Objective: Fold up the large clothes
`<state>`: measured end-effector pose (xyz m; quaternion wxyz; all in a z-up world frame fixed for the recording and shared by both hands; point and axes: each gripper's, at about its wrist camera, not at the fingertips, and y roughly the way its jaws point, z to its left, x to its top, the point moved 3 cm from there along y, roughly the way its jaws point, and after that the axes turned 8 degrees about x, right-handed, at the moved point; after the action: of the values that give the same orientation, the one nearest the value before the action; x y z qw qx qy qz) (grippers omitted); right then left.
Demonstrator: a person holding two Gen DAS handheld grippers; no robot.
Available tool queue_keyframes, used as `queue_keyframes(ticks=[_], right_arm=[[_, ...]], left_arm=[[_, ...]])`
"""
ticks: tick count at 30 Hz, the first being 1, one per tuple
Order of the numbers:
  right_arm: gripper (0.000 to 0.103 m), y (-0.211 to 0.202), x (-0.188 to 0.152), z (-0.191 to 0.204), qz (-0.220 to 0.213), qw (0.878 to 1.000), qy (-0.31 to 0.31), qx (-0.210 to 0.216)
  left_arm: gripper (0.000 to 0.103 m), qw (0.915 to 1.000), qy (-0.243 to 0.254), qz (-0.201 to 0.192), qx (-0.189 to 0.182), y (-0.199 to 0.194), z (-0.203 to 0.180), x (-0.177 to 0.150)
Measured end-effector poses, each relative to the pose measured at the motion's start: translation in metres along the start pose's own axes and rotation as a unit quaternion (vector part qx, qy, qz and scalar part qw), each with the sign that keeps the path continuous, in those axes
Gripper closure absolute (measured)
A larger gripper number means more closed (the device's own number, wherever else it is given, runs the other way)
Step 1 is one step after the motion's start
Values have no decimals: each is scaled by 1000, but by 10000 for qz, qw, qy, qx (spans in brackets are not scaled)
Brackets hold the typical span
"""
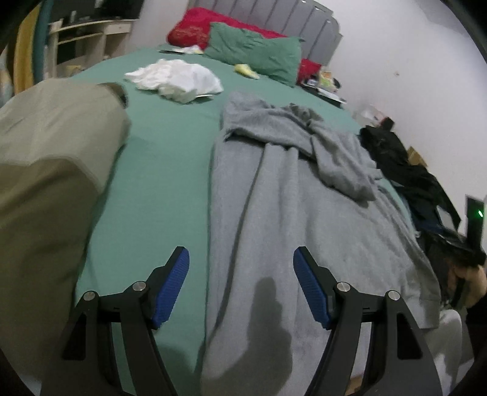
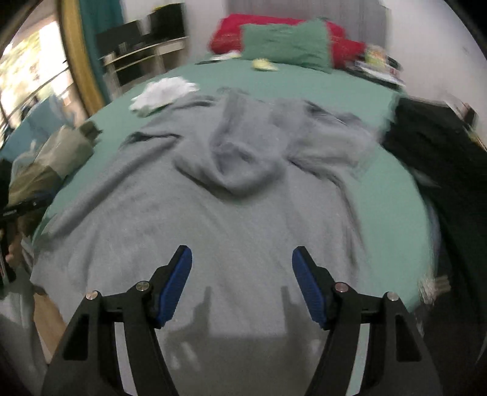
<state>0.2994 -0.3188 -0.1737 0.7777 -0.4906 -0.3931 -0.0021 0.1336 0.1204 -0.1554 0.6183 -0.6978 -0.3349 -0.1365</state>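
Observation:
A large grey hoodie (image 1: pixel 304 213) lies spread on the green bed (image 1: pixel 158 189), its hood and sleeves bunched toward the far end. In the right wrist view the hoodie (image 2: pixel 213 213) fills the middle, hood (image 2: pixel 243 158) crumpled at its top. My left gripper (image 1: pixel 241 286) is open and empty, hovering over the hoodie's left edge near the hem. My right gripper (image 2: pixel 242 286) is open and empty above the lower body of the hoodie. The right wrist view is blurred.
An olive-tan garment (image 1: pixel 51 170) lies at the left of the bed. A white cloth (image 1: pixel 176 77) lies further back. Green (image 1: pixel 258 51) and red (image 1: pixel 194 27) pillows sit at the headboard. Dark clothes (image 1: pixel 401 164) are piled at the bed's right edge.

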Motion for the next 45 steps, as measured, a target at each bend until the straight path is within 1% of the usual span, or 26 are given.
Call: queue_keyframes(ticks=[3, 4, 6, 8, 10, 12, 14, 16, 18, 19, 20, 22, 24, 25, 26, 27, 28, 29, 30, 31, 32, 34, 36, 37, 40, 45], right_arm=[[34, -28, -37, -29, -2, 9985, 532, -145], [34, -36, -52, -38, -38, 9967, 795, -179], [34, -48, -76, -48, -100, 9915, 1291, -158], [34, -57, -96, -57, -241, 9829, 1823, -31], [34, -59, -109, -57, -247, 9768, 2127, 16], [34, -55, -121, -54, -219, 9724, 2322, 97], [34, -53, -130, -49, -264, 9701, 2394, 291], [34, -53, -136, -37, -353, 9712, 2326, 376], [35, -49, -138, -24, -326, 9719, 2253, 596], [37, -47, -139, -18, -305, 9729, 2207, 622], [39, -44, -141, -13, -284, 9752, 2124, 552], [52, -38, -140, 0, -170, 9818, 1857, 360], [78, -36, -140, 1, -168, 9815, 1873, 368], [84, -35, -142, -1, -112, 9785, 1990, 533], [84, -33, -143, -2, -124, 9757, 2077, 692], [85, -33, -142, 0, -156, 9762, 2052, 685], [86, -34, -141, 1, -175, 9769, 2016, 689], [86, -35, -139, 4, -222, 9772, 1980, 734], [86, -39, -138, 6, -314, 9766, 1981, 776], [86, -42, -138, 6, -379, 9751, 2018, 840], [87, -45, -139, 6, -459, 9728, 2078, 913], [87, -55, -138, 6, -687, 9664, 2240, 1054], [87, -67, -139, 4, -898, 9612, 2341, 1149], [88, -72, -139, 4, -959, 9604, 2349, 1152], [88, -93, -135, 9, -1164, 9625, 2187, 1104], [88, -139, -120, 23, -1572, 9687, 1700, 895]], left_arm=[[29, 9999, -121, -111, -23, -13, 1, -14], [29, 9998, -131, -109, 59, -16, 1, -22], [29, 9996, -169, 42, 211, -15, 0, -33], [29, 9985, -250, 270, 404, -12, 3, -46], [29, 9982, -231, 359, 430, -11, 1, -50], [29, 9978, -41, 448, 497, -7, -4, -54], [29, 9964, 33, 592, 610, -3, -4, -60], [29, 9955, 64, 710, 632, 1, -5, -65], [29, 9951, 126, 679, 712, 0, -7, -66], [29, 9947, 145, 676, 756, -1, -9, -66], [29, 9947, 149, 664, 777, -1, -9, -67], [29, 9944, 213, 632, 816, -3, -10, -68], [29, 9942, 299, 663, 798, -4, -13, -72], [29, 9944, 312, 689, 742, -6, -15, -73], [29, 9945, 351, 714, 675, -8, -16, -76], [29, 9940, 446, 738, 676, -5, -22, -79], [35, 9919, 696, 751, 750, -7, -29, -84], [45, 9891, 957, 738, 846, -8, -36, -88], [52, 9878, 1082, 725, 857, -9, -41, -91], [72, 9879, 1183, 713, 698, -13, -46, -93], [79, 9882, 1205, 737, 596, -14, -48, -94], [85, 9882, 1235, 729, 543, -18, -49, -94], [86, 9910, 1075, 664, 436, -27, -45, -90], [86, 9933, 960, 555, 337, -36, -42, -85], [87, 9963, 809, 276, 129, -66, -42, -70], [87, 9965, 826, -88, -123, -115, -50, -51]])
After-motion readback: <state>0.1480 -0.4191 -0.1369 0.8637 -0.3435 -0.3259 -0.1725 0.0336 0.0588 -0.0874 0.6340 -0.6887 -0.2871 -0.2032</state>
